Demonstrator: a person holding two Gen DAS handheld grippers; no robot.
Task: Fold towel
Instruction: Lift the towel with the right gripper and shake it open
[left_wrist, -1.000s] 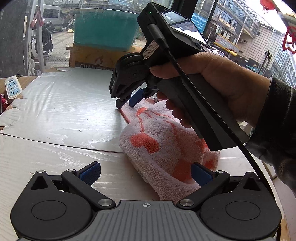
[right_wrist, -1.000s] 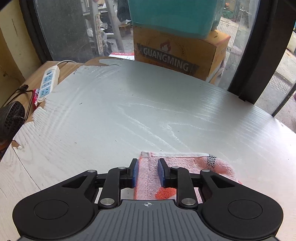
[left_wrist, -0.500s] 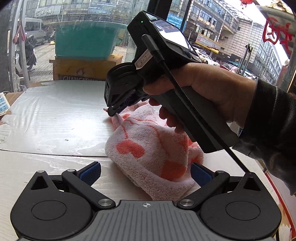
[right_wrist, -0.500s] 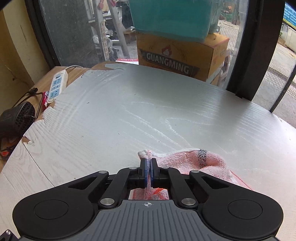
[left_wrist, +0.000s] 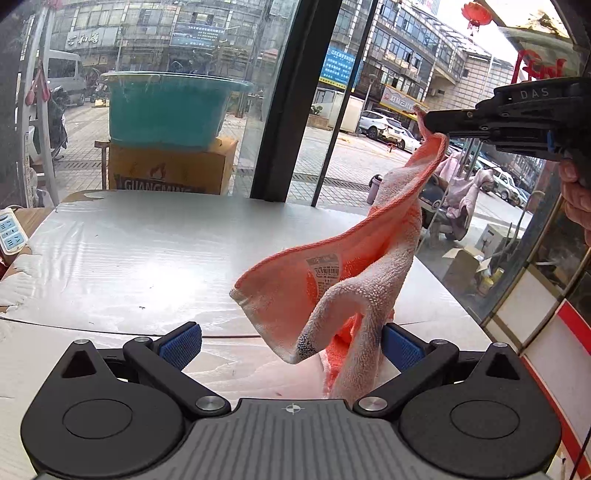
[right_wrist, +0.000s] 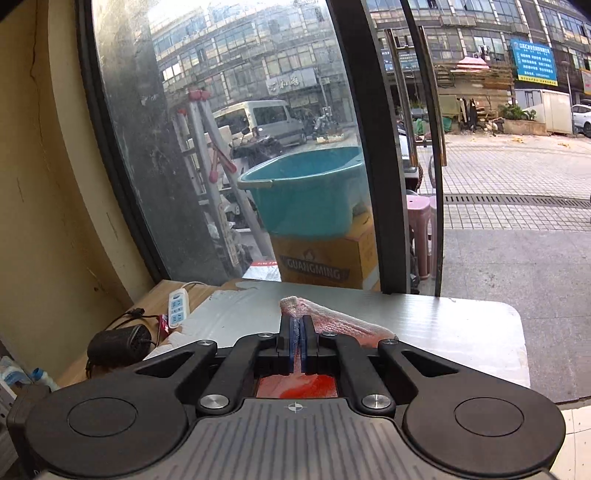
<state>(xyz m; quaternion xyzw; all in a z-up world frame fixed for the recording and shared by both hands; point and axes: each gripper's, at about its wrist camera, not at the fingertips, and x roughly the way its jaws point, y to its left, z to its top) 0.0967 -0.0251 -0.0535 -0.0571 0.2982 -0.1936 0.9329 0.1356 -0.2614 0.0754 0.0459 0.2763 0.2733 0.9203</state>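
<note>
Below the right gripper (left_wrist: 430, 123) (shut), the towel (left_wrist: 354, 266).

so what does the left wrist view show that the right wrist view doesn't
Only the left wrist view shows the pink-and-orange terry towel hanging full length with its printed label, and the open left hand-held gripper. Only the right wrist view shows the right hand-held gripper head-on, pinching the towel corner, and the black round device. Both show the teal plastic tub, the yellow cardboard box and the white table.
</note>
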